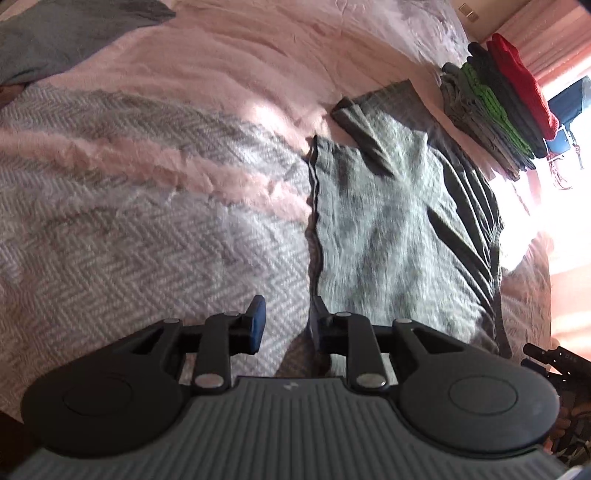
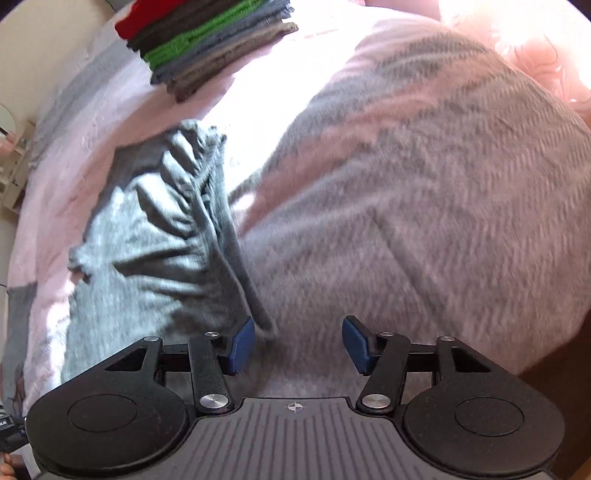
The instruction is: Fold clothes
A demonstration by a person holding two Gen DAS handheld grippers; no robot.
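A grey garment [image 1: 388, 229] lies partly folded on the bed, one sleeve turned over its top. My left gripper [image 1: 286, 328] is open at the garment's near left corner; its right pad [image 1: 317, 328] touches the cloth edge. In the right wrist view the same garment [image 2: 147, 243] lies rumpled at the left. My right gripper [image 2: 298, 343] is open just above the bed, its left pad [image 2: 242, 345] next to the garment's near right edge. Neither holds anything.
A stack of folded clothes [image 1: 498, 107], red on top with green and grey below, sits at the far side of the bed; it also shows in the right wrist view [image 2: 207, 40]. A grey and pink herringbone blanket [image 1: 129, 229] covers the bed. Another grey cloth [image 1: 66, 33] lies far left.
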